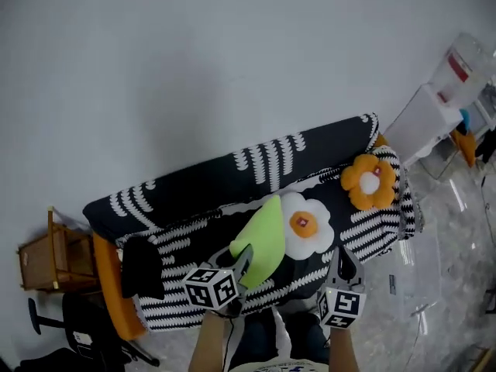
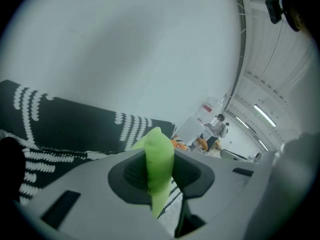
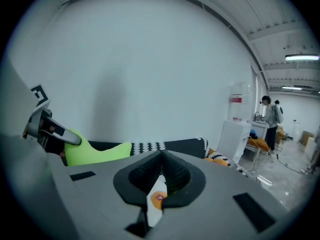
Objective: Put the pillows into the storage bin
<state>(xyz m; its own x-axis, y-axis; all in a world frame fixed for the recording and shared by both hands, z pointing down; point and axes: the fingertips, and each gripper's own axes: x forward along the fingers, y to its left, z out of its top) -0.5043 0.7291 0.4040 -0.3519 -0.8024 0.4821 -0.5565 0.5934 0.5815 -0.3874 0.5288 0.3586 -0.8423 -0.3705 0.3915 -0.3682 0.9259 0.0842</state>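
- Green leaf pillow (image 1: 262, 242): lifted above the sofa (image 1: 194, 184), its edge clenched in the left claw (image 2: 159, 171). It looks soft and light, and the fabric bunches between the pads.
- White flower pillow (image 1: 306, 223): beside the green one, a petal edge pinched in the right claw (image 3: 160, 184). It is floppy, so a grip deeper into the stuffing should hold better than the rim.
- Orange flower pillow (image 1: 370, 181): lies on the sofa's right end, untouched.
- Storage bin (image 1: 422, 285): apparently the clear tub on the floor right of the sofa, well apart from both claws.
- Surroundings: black item (image 1: 142, 268) on the left seat, wooden stool (image 1: 50, 258), water dispenser (image 1: 434, 107). The sofa arm stands between the pillows and the bin.
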